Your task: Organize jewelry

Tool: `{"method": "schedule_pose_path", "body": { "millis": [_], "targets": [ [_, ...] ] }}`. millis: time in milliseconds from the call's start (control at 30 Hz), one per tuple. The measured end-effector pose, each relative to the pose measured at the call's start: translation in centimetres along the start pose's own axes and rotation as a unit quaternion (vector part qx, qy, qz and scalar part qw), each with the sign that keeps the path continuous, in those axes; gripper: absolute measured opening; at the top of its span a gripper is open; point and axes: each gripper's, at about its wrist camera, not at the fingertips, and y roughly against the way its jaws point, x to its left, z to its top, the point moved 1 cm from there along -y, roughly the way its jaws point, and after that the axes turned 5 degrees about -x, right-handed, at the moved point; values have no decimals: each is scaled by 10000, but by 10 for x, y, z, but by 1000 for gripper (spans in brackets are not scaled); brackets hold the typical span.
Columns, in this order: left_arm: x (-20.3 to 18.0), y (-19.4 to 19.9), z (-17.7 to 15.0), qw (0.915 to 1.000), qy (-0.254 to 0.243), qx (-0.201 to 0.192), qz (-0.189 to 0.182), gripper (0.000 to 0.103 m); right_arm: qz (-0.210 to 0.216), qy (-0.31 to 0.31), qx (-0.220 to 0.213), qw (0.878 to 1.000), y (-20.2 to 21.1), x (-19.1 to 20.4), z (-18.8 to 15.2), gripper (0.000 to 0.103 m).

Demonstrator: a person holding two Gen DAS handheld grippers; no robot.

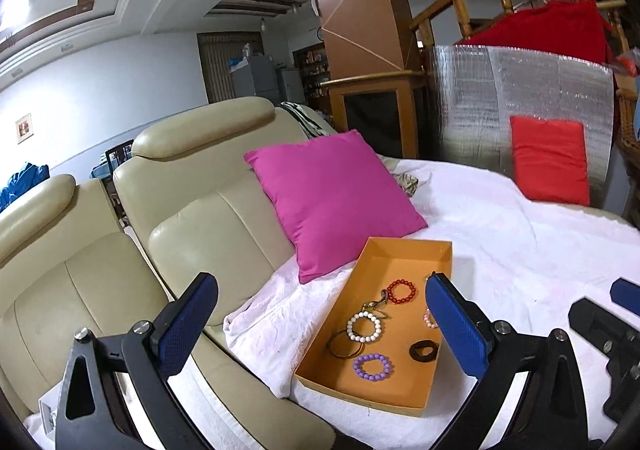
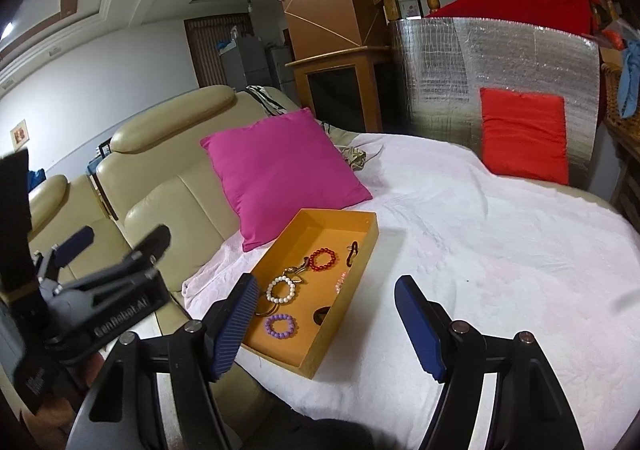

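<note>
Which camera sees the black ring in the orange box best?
The left wrist view: the black ring lies fully visible on the floor of the orange box. In the right wrist view, the box's near wall hides the lower part of the ring.

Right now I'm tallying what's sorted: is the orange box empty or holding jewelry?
Holding jewelry. The lidless orange box contains a red bead bracelet, a white one, a purple one and a dark ring.
</note>
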Motion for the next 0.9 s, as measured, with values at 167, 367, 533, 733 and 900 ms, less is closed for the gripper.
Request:
{"method": "schedule_pose_path", "body": {
  "millis": [167,367,533,733,900],
  "targets": [
    [-1,-27,-11,9998,9,216,-10,103,-61,32,209,9998,-27,-1,-9,74],
    [6,-53,-26,9993,-3,381,44,103,-57,16,384,9992,-52,3,-14,74],
    [17,-72,-35,9983,86,568,51,103,-28,99,544,9985,-70,19,-18,74],
    [33,-88,-43,9972,221,711,70,103,-73,176,631,9978,-87,37,-25,74],
    [38,-93,-48,9972,210,721,5,103,-211,223,738,9968,-91,46,-32,74]
  ]
}}
